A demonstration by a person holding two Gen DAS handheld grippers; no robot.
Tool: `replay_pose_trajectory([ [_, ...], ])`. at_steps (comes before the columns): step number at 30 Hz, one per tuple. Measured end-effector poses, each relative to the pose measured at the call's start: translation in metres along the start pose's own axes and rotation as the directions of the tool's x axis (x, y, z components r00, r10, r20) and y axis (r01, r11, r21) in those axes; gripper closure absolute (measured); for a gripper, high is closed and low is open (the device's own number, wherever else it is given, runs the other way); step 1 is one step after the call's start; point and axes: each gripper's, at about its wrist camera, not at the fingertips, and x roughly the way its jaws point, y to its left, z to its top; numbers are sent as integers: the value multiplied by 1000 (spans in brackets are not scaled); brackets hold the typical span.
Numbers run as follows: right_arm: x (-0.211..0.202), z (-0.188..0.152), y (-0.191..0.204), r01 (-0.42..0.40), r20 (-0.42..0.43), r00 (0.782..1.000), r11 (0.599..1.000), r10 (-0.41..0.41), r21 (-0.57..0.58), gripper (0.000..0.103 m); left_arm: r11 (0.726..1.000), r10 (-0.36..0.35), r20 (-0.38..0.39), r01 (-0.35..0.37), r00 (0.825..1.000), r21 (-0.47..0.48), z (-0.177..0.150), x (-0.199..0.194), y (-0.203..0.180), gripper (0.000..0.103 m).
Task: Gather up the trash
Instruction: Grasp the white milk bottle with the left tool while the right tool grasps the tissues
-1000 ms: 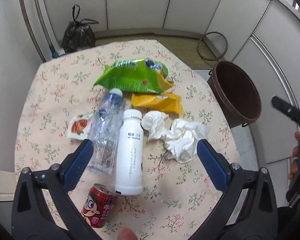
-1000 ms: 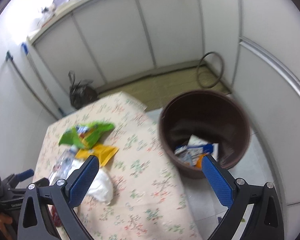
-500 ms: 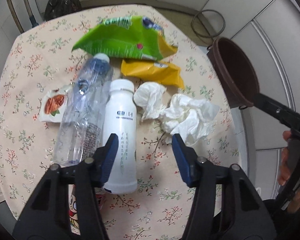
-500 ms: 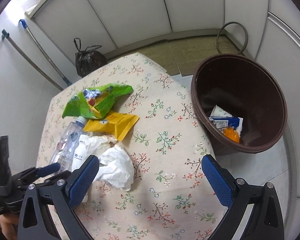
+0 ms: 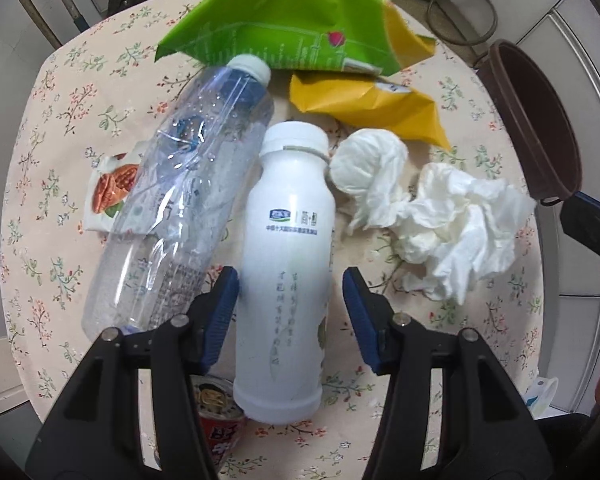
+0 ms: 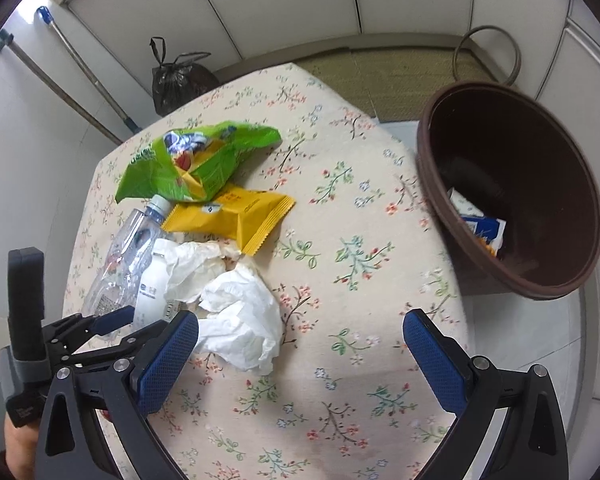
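Observation:
A white milk bottle (image 5: 286, 272) lies on the flowered table (image 5: 52, 128). My left gripper (image 5: 290, 304) is open, its jaws on either side of the bottle's lower half, with a small gap each side. Beside it lie a clear water bottle (image 5: 180, 196), a red can (image 5: 216, 424), crumpled tissues (image 5: 452, 224), a yellow wrapper (image 5: 372, 108) and a green chip bag (image 5: 300, 20). My right gripper (image 6: 300, 360) is open and empty over the table's near edge, next to the tissues (image 6: 240, 316). The brown trash bin (image 6: 512, 192) stands right of the table.
A small almond packet (image 5: 108, 192) lies left of the water bottle. A black rubbish bag (image 6: 180, 80) and mop handles (image 6: 80, 80) stand by the far wall. A wire ring (image 6: 488, 56) leans behind the bin, which holds some packaging (image 6: 480, 228).
My left gripper has come down and forward over the white bottle and its jaws have narrowed around it. My right gripper has swung from the bin towards the table and tissues.

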Motion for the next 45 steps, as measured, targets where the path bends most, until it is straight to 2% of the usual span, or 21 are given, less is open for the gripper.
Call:
replay_pose_trajectory([
  [3, 3, 0, 2, -2, -6, 1000, 1000, 2, 2, 0, 1000, -23, 6, 23, 1000, -22, 0, 1, 5, 51],
  [6, 7, 0, 5, -3, -16, 1000, 1000, 3, 0, 0, 1000, -13, 35, 14, 999, -20, -2, -6, 9, 52],
  [14, 27, -3, 17, -39, -72, 997, 999, 38, -14, 1, 998, -47, 145, 51, 988, -30, -23, -57, 23, 53],
  [17, 38, -4, 23, -68, -103, 992, 998, 65, -18, 5, 998, -54, 167, 59, 984, -29, -29, -68, 26, 54],
  [22, 61, -7, 33, -78, -160, 984, 997, 74, -20, 37, 998, -50, 175, 55, 983, -23, -36, -75, 29, 55],
  [23, 65, -7, 34, -76, -169, 983, 997, 71, -23, 40, 998, -50, 173, 54, 984, -22, -33, -71, 27, 55],
  [25, 74, -9, 37, -73, -189, 980, 997, 65, -35, 61, 998, -52, 169, 56, 984, -19, -33, -70, 29, 55],
  [28, 79, -10, 38, -72, -199, 978, 996, 61, -50, 76, 998, -60, 145, 63, 988, -17, -38, -68, 29, 55],
  [30, 76, -10, 36, -79, -192, 979, 996, 69, -45, 82, 998, -67, 109, 68, 992, -10, -41, -63, 30, 55],
  [35, 56, -8, 28, -70, -146, 987, 996, 62, -53, 86, 994, -104, 26, 105, 994, -22, -47, -42, 28, 56],
  [41, 34, -6, 21, -88, -105, 991, 994, 81, -61, 86, 997, -80, -44, 80, 996, -2, -43, -19, 13, 56],
  [45, 23, -7, 19, -93, -85, 993, 993, 87, -72, 86, 998, -63, -32, 63, 998, 4, -38, -18, 6, 56],
])
